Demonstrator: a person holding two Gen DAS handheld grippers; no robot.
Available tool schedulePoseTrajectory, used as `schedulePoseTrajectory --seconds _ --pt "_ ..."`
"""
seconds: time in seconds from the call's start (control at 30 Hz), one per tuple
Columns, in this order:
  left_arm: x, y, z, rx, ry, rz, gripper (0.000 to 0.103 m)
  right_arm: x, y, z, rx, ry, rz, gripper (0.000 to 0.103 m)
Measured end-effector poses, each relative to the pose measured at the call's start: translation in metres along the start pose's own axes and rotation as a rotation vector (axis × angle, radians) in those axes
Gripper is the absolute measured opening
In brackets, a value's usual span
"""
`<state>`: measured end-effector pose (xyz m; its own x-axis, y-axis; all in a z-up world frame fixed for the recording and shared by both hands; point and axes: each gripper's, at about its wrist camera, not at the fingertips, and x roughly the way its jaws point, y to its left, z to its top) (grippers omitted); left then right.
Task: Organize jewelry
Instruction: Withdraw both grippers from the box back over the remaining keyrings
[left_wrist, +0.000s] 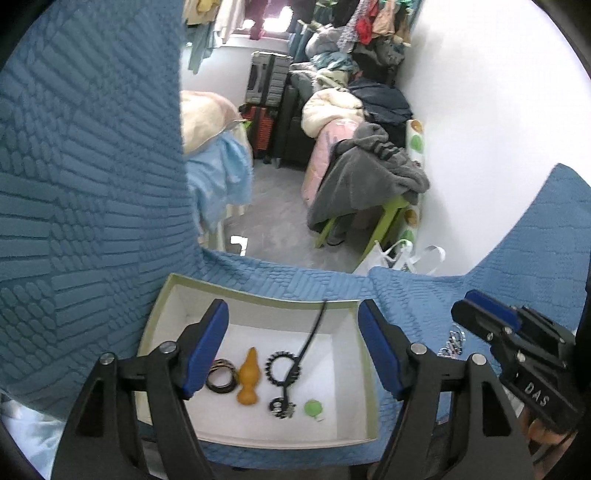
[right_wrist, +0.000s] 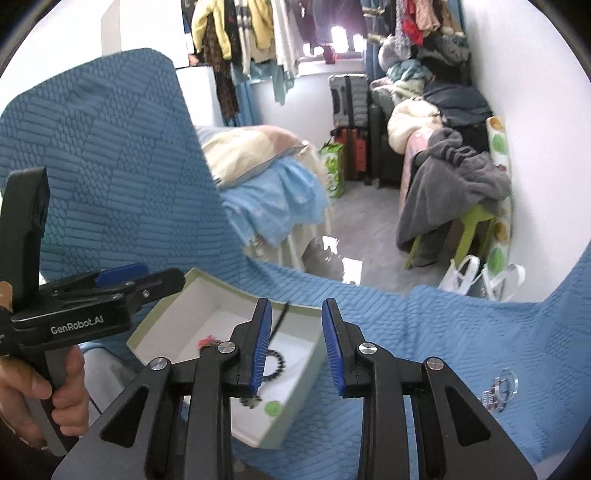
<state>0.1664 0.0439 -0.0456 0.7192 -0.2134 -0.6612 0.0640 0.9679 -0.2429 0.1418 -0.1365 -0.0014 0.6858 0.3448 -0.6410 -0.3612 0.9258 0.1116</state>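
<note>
Five jewelry pcs (left_wrist: 282, 376) in box (left_wrist: 258, 301)

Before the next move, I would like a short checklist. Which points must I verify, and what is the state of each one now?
1. Left gripper empty, jaws apart: ok.
2. Right gripper empty, jaws apart: ok.
3. Box open and upright on the blue cover: ok.
4. Black bead bracelet, orange piece and green piece lie inside the box: ok.
5. All jewelry stored: not ok; silver pieces lie on the cover, outside the box.
6. Silver pieces tangled together: cannot tell.
</note>
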Motion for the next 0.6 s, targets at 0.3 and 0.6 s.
schedulePoseTrajectory --seconds 0.3,0.6 --pt "0.008 -0.042 -0.004 0.007 -0.017 -0.088 0.073 -0.022 -0.046 -0.013 0.036 -0.048 -0.085 0.026" --pt "0.023 -0.089 -0.003 0.044 -0.012 -0.145 0.073 -0.038 -0.107 -0.026 0.091 -0.065 -0.16 0.026"
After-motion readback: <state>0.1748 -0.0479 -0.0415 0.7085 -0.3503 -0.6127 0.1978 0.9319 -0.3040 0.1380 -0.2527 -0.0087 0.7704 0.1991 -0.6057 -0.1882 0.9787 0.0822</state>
